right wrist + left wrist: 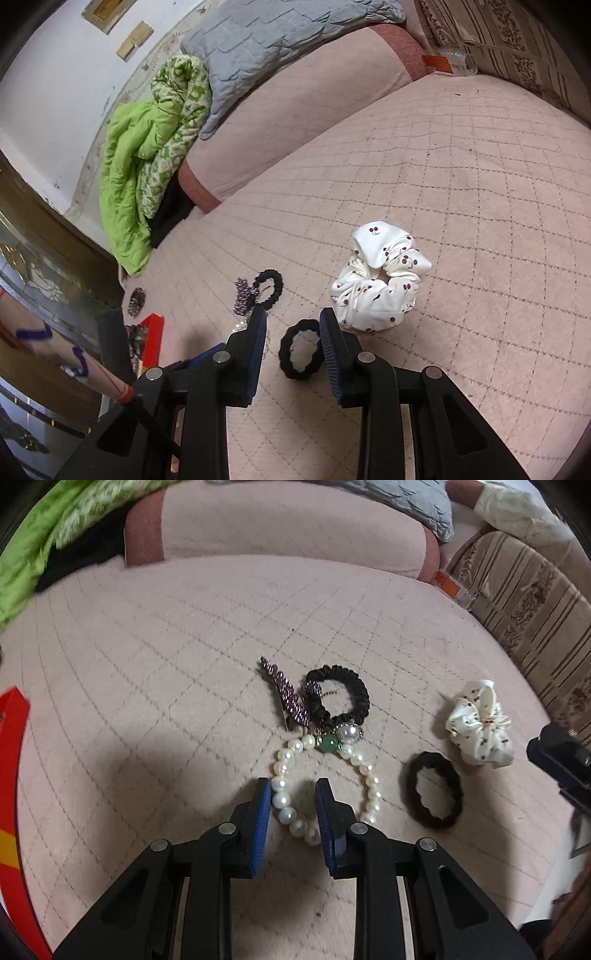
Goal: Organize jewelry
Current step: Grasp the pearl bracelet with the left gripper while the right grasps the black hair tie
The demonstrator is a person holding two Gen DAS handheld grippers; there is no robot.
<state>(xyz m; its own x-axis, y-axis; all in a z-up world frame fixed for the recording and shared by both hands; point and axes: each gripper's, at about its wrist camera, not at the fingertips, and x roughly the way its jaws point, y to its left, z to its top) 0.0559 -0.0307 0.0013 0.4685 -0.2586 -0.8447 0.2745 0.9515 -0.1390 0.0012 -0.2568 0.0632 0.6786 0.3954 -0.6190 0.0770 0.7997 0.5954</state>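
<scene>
Left claw (291, 808) apart astride white pearl bracelet (325, 775) with green bead.

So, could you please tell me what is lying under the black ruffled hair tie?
The black ruffled hair tie overlaps the purple beaded hair clip and the pearl bracelet's charm end; pink quilted cover shows through its hole. The clasp detail is hidden.

No lettering, label, brand or number is legible on anything in either view (fisheye blur hides small print).
</scene>
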